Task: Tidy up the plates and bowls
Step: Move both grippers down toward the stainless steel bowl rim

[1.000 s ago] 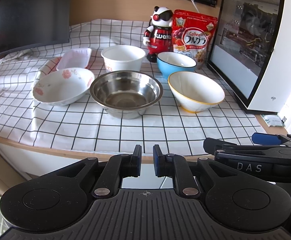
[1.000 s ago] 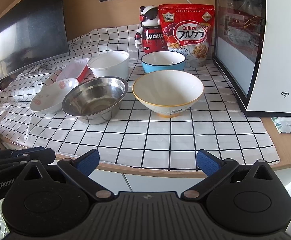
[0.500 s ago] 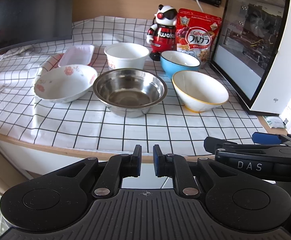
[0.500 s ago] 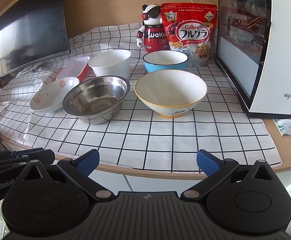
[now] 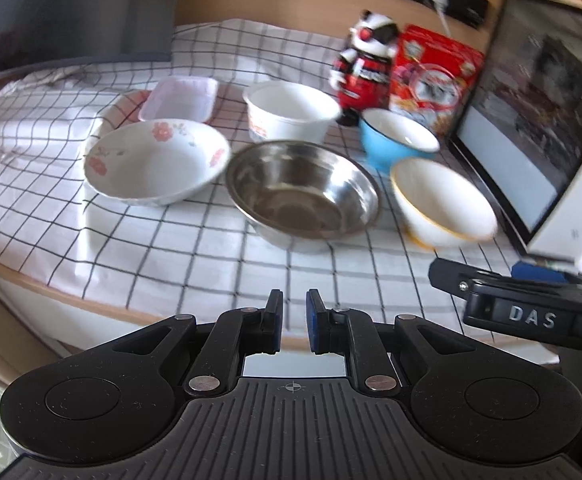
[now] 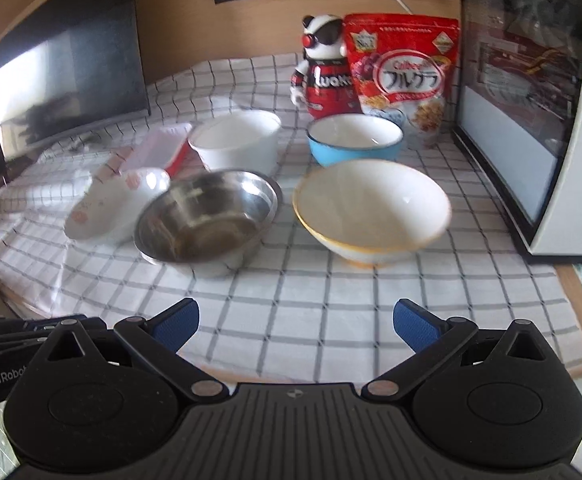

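1. Steel bowl point(image 5: 303, 196) sits mid-cloth on checked tablecloth point(image 5: 171, 264), empty.
2. Floral bowl point(image 5: 157, 160) just left of steel bowl; yellow-rimmed bowl point(image 6: 371, 210) just right.
3. White tub point(image 6: 237, 146) and blue bowl point(image 6: 355, 140) behind steel bowl; pink tray point(image 5: 179, 98) back-left.
4. Left gripper point(image 5: 293, 322) nearly closed, holding nothing, in front of steel bowl.
5. Right gripper point(image 6: 295, 324) spread wide, holding nothing.
6. Cereal bag point(image 6: 405, 76) and toy figure point(image 6: 325, 76) behind blue bowl.
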{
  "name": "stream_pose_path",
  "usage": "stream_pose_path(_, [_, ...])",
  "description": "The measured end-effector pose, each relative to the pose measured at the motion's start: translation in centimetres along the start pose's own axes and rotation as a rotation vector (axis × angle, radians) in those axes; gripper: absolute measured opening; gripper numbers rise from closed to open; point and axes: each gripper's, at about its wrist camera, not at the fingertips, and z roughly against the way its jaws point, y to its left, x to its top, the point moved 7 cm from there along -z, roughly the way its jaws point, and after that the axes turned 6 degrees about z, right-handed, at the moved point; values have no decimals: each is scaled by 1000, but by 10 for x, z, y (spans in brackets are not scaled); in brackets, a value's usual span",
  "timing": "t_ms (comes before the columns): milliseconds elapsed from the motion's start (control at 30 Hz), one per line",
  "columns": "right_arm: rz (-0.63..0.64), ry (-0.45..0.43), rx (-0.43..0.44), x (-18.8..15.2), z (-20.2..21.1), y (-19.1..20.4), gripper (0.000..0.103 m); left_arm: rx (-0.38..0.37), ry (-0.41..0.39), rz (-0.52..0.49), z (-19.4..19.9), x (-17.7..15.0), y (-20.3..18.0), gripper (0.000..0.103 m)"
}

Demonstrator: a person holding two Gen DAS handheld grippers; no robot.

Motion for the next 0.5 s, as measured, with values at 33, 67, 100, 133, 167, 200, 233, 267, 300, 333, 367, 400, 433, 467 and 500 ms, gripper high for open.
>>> stream_pose_path(33, [-3, -9, 1, 5, -5, 3, 103, -13, -4, 18, -3, 7, 7, 15])
stream_pose_path(67, [-4, -13, -3, 10, -11, 6, 103, -21, -10, 32, -5, 14, 13, 15])
stream_pose_path(100, [-4, -10, -8, 14, -18, 9, 103, -21, -16, 41, -7, 21, 19, 15])
stream_pose_path(133, [-5, -2, -12, 18, -26, 13, 103, -11, -19, 47, -11, 28, 26, 15])
stream_pose_path(167, [-10, 7, -13, 21, -33, 17, 103, 1, -16, 53, -15, 34, 32, 15])
stream_pose_path(200, [-21, 17, -11, 24, -41, 21, 103, 4, -7, 51, -20, 41, 37, 15])
stream_pose_path(233, [-35, 26, -6, 27, -48, 24, 103, -6, 4, 41, -25, 47, 42, 15])
stream_pose_path(267, [-50, 35, 2, 30, -54, 28, 103, -20, 14, 33, -30, 53, 46, 15])
stream_pose_path(300, [-66, 45, 11, 33, -60, 33, 103, -41, 26, 32, -36, 60, 51, 15])
stream_pose_path(333, [-80, 53, 19, 35, -65, 36, 103, -66, 40, 37, -42, 68, 56, 15])
stream_pose_path(367, [-93, 58, 25, 39, -69, 39, 103, -98, 57, 41, -49, 77, 61, 15])
stream_pose_path(400, [-108, 63, 30, 42, -74, 44, 103, -125, 70, 40, -55, 84, 64, 15])
stream_pose_path(433, [-124, 68, 32, 45, -78, 48, 103, -162, 90, 42, -62, 92, 68, 15])
stream_pose_path(467, [-139, 75, 33, 48, -83, 53, 103, -204, 117, 50, -70, 101, 73, 15])
stream_pose_path(500, [-155, 83, 34, 52, -88, 57, 103, -235, 138, 57, -76, 107, 76, 15])
